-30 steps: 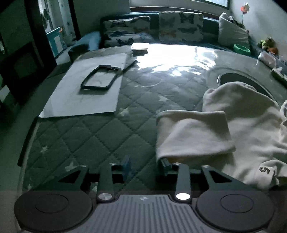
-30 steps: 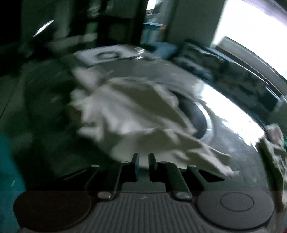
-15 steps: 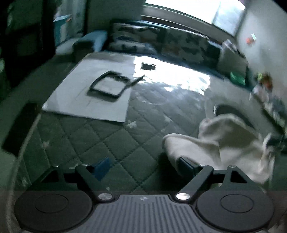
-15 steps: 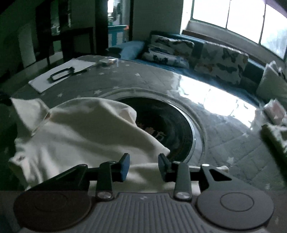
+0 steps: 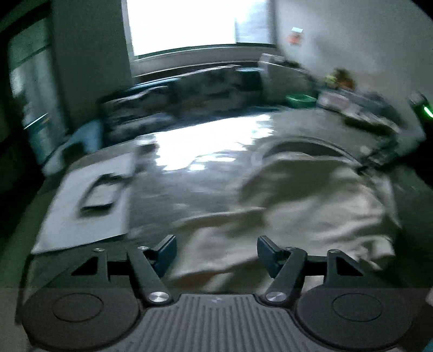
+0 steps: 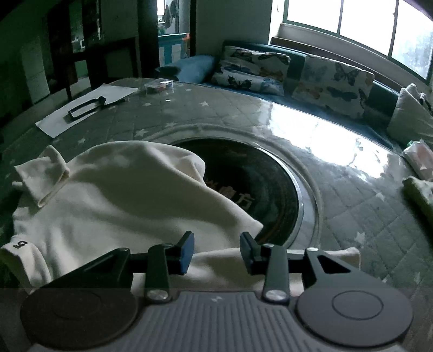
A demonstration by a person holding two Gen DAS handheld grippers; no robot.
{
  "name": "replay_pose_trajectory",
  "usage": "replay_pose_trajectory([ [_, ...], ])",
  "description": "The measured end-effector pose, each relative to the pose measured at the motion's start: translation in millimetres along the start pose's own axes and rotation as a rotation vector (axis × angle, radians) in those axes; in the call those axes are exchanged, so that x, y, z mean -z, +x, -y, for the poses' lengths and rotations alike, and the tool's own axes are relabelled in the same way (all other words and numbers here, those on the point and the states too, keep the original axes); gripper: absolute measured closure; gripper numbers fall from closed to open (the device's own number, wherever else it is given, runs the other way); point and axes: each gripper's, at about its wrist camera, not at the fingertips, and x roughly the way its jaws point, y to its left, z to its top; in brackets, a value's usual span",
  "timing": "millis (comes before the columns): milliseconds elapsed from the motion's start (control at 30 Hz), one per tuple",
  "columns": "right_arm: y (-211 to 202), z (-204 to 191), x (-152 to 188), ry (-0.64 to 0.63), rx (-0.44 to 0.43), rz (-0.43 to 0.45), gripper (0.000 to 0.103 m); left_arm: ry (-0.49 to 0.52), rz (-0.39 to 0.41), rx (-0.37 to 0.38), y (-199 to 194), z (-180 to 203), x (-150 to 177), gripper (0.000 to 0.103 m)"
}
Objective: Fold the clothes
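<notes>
Plainly, a "5" [image 6: 23,244] is printed on the cuff of the cream garment [image 6: 121,195], which is spread on the quilted table [image 6: 351,195], partly over a dark round inset [image 6: 259,186] marked with unreadable characters. Paper [image 6: 81,108] with a black frame [image 6: 86,107] is seen beyond. The right gripper [image 6: 217,250] is opening above cloth, nothing pinched. The left gripper [image 5: 216,253], blurred, is closing wide over the garment, ungripped.

The room is dim and greenish. Daylight comes only from the windows [image 6: 360,24] beyond the gripper, throwing white glare on the glossy table cover [image 6: 319,130] ahead. The left wrist view is smeared with motion blur; the right is sharp, its edges bowed and dark.
</notes>
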Motion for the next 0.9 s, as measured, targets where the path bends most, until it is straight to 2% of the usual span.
replay_pose_trajectory([
  [167,-10,0,9,0.020,0.007,0.006,0.061,0.113,-0.041,0.063,33,43,4,0.034],
  [267,-22,1,16,0.032,0.013,0.018,0.059,0.140,-0.068,0.052,48,54,6,0.036],
  [333,-27,2,21,0.038,0.020,0.021,0.059,0.104,-0.088,0.058,56,50,8,0.057],
  [367,-29,2,24,0.042,0.023,0.020,0.059,0.084,-0.097,0.060,60,48,8,0.058],
  [433,-32,3,30,0.051,0.029,0.018,0.059,0.045,-0.093,0.060,62,41,7,0.081],
  [467,-33,4,32,0.055,0.032,0.017,0.059,0.026,-0.091,0.055,62,37,6,0.085],
  [500,-34,4,35,0.063,0.034,0.017,0.059,0.006,-0.083,0.048,60,31,4,0.092],
  [567,-35,7,41,0.080,0.041,0.014,0.059,-0.040,-0.053,0.032,54,17,-1,0.095],
  [700,-34,12,50,0.110,0.059,0.003,0.059,-0.182,0.007,-0.098,42,-34,-15,0.096],
  [900,-42,28,62,0.182,0.096,0.023,0.059,-0.382,0.030,-0.372,32,-120,-9,0.097],
])
